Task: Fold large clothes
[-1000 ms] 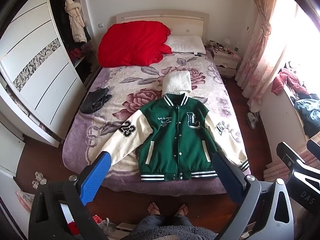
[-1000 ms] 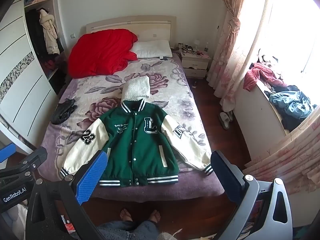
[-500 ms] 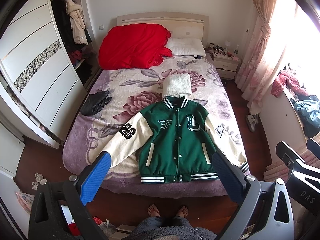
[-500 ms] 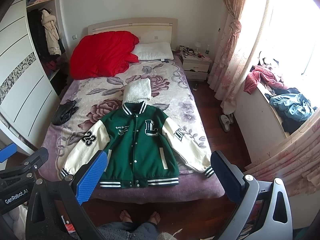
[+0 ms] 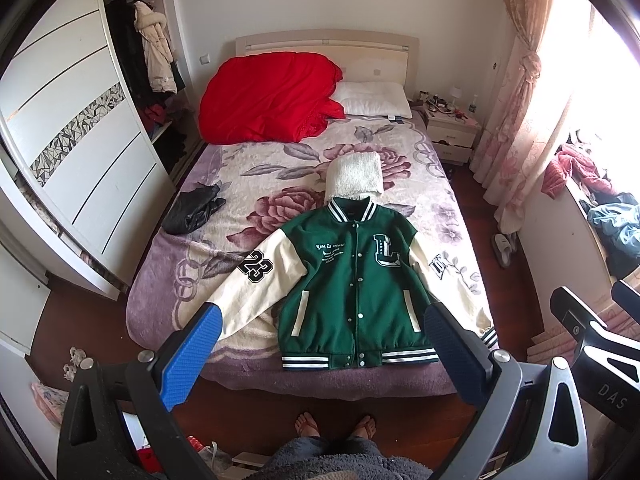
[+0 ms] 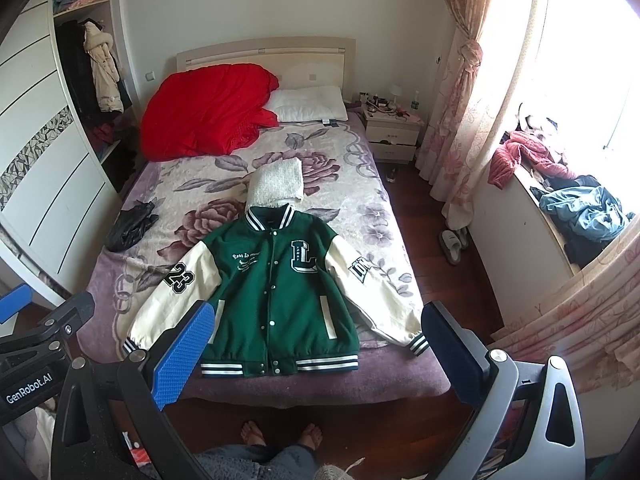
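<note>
**Grippers Holding Off Above Jacket; Folding Not Begun**

Left gripper [image 5: 320, 344] and right gripper [image 6: 316, 340] are hanging spread wide and empty, above the jacket [image 5: 352, 280]. Since a second ago the view is barely shifting, slightly nearer. The jacket is lying flat, sleeves out, at the foot of the bed [image 5: 240, 176], a folded white knit [image 5: 354, 176] just beyond its collar.

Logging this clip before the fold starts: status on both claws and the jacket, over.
Left claw open, empty. Right claw open, empty, both held above the bed's foot. Green jacket flat, snapped shut, sleeves spread. White knit bundle touches its collar.
</note>
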A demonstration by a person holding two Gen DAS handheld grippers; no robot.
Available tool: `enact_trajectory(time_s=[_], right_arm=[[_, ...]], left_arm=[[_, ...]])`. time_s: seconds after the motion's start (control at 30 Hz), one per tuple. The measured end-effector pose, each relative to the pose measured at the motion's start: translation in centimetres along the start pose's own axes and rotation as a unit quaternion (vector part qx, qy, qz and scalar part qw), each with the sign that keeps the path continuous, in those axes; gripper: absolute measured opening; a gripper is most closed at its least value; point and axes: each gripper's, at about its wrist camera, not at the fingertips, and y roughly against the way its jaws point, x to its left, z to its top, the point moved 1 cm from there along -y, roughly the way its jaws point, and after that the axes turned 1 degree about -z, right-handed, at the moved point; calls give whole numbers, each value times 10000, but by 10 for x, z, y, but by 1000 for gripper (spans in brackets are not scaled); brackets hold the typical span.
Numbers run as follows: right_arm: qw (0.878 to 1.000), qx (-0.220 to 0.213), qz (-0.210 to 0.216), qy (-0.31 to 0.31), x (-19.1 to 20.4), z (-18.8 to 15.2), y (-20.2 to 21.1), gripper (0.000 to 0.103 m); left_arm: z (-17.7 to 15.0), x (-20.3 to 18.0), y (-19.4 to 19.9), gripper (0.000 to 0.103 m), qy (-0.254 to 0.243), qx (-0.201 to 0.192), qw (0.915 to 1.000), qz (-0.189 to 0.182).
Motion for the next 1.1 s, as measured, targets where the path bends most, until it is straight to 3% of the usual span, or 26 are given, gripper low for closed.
enact_trajectory(time_s=[1.1], right_arm=[[10000, -94, 22, -2, -5, 3, 14, 103]], left_arm=[[1, -5, 7, 103, -2, -112, 9999, 0]])
